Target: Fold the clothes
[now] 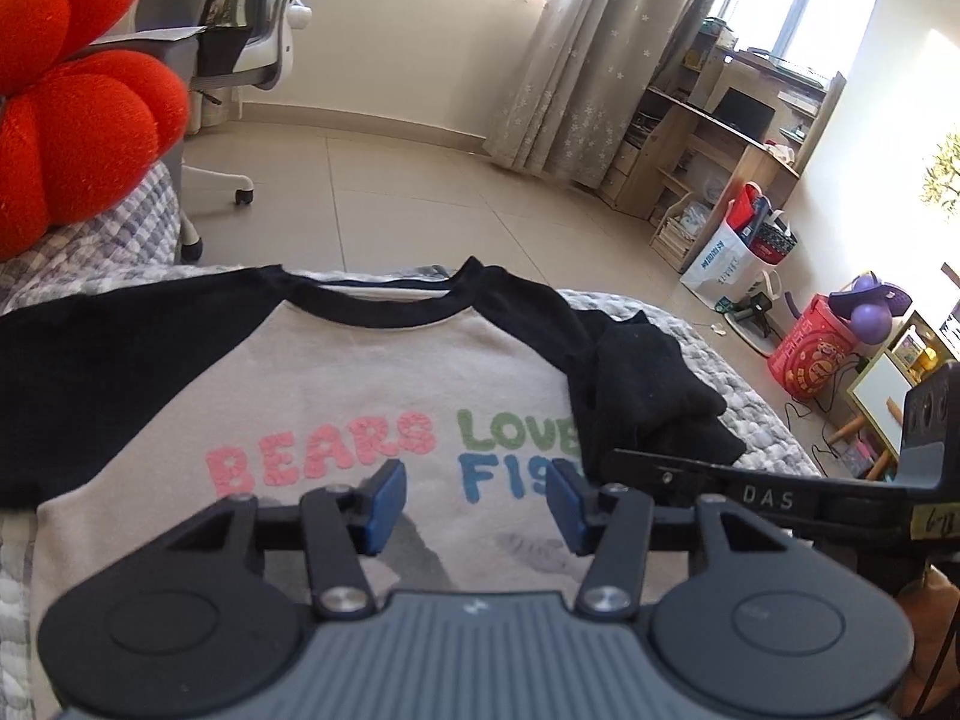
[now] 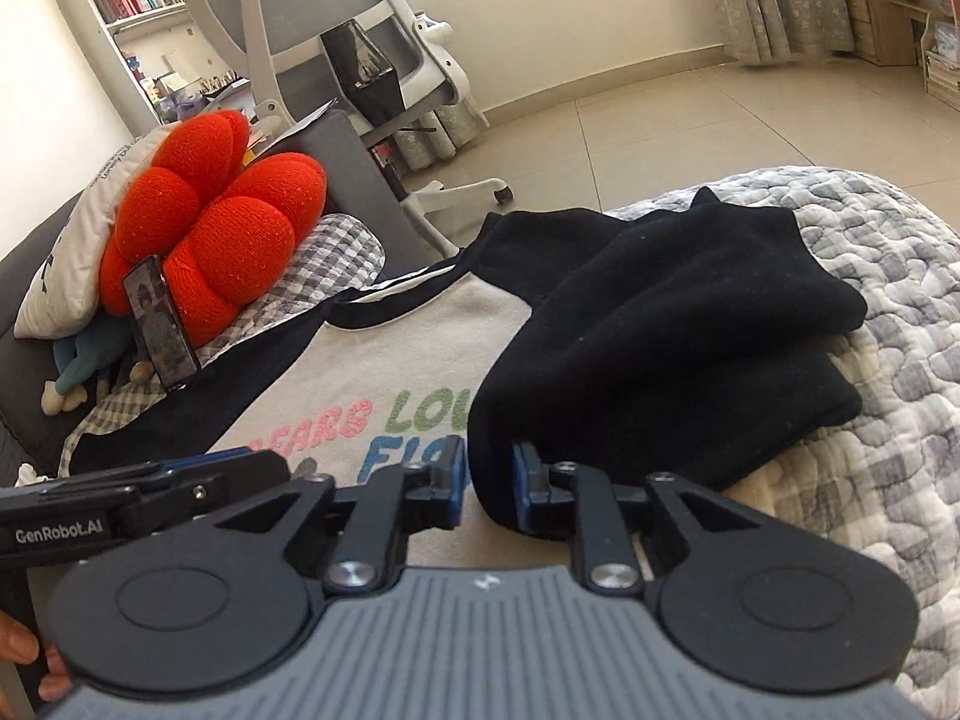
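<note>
A beige shirt (image 1: pixel 360 372) (image 2: pixel 384 360) with black sleeves and a "BEARS LOVE FISH" print lies face up on a quilted bed cover (image 1: pixel 750 414) (image 2: pixel 870 300). One black sleeve (image 1: pixel 648 396) (image 2: pixel 660 348) is folded in over the shirt's right side. The other sleeve (image 1: pixel 90 372) lies spread out to the left. My left gripper (image 1: pixel 477 501) hovers open over the print with nothing between its blue pads. My right gripper (image 2: pixel 490 480) stands narrowly open at the near end of the folded sleeve, whose edge lies between the pads, with a slit of light beside one pad.
A red flower cushion (image 1: pixel 78 120) (image 2: pixel 222 228) with a phone (image 2: pixel 162 330) leaning on it sits at the bed's left end. A white office chair (image 2: pixel 336 30) stands behind it. Bags and boxes (image 1: pixel 810 348) sit on the tiled floor right of the bed.
</note>
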Motion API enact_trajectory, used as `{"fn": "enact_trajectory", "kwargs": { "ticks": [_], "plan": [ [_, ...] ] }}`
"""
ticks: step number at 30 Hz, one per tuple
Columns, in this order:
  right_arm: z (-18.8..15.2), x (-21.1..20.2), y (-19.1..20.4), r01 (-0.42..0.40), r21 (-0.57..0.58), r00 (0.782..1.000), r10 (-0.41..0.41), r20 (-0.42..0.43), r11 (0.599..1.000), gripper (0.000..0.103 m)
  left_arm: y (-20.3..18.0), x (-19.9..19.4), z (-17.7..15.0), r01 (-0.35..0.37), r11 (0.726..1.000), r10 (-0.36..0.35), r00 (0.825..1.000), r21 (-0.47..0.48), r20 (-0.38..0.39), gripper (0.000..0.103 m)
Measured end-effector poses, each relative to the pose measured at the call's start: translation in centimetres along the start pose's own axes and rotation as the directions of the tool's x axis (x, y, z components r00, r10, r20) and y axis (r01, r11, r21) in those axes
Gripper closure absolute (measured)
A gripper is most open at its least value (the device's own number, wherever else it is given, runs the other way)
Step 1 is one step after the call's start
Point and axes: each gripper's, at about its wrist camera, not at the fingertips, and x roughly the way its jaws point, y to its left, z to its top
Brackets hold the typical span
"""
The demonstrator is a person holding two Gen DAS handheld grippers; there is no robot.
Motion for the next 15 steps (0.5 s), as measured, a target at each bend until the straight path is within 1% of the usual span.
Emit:
{"fn": "enact_trajectory", "kwargs": {
  "ticks": [1, 3, 4, 7, 9, 11, 14, 15],
  "plan": [
    [0.1, -0.5, -0.1, 0.0, 0.007, 1.0, 0.0, 0.005, 1.0, 0.058, -0.7, 0.3, 0.4, 0.007, 1.0, -0.007, 1.0, 0.022, -0.002, 0.05],
    [0.3, -1.5, -0.5, 0.003, 0.02, 1.0, -0.004, 0.014, 1.0, 0.052, -2.2, 1.1, 1.4, 0.024, 0.998, -0.024, 1.0, 0.064, -0.003, 0.05],
    [0.4, -1.9, -0.7, 0.007, 0.036, 1.0, -0.008, 0.025, 0.999, 0.052, -3.0, 1.5, 1.8, 0.033, 0.996, -0.033, 0.999, 0.081, -0.002, 0.05],
    [1.0, -3.5, -2.1, 0.024, 0.133, 0.996, -0.035, 0.082, 0.991, 0.052, -5.1, 2.9, 2.9, 0.051, 0.988, -0.052, 0.999, 0.144, 0.003, 0.05],
    [1.2, -4.5, -3.0, 0.045, 0.197, 0.991, -0.069, 0.116, 0.979, 0.052, -6.6, 3.9, 3.3, 0.058, 0.978, -0.061, 0.998, 0.203, 0.006, 0.05],
    [1.5, -4.7, -3.6, 0.106, 0.212, 0.985, -0.132, 0.114, 0.971, 0.052, -7.9, 5.0, 3.5, 0.067, 0.966, -0.069, 0.998, 0.251, 0.001, 0.05],
    [1.3, -4.2, -4.1, 0.219, 0.19, 0.968, -0.237, 0.082, 0.957, 0.052, -9.6, 6.6, 3.6, 0.071, 0.947, -0.07, 0.997, 0.314, -0.015, 0.051],
    [1.2, -4.1, -4.3, 0.253, 0.181, 0.96, -0.27, 0.072, 0.95, 0.052, -10.1, 7.1, 3.6, 0.071, 0.94, -0.068, 0.997, 0.333, -0.022, 0.054]
  ]
}}
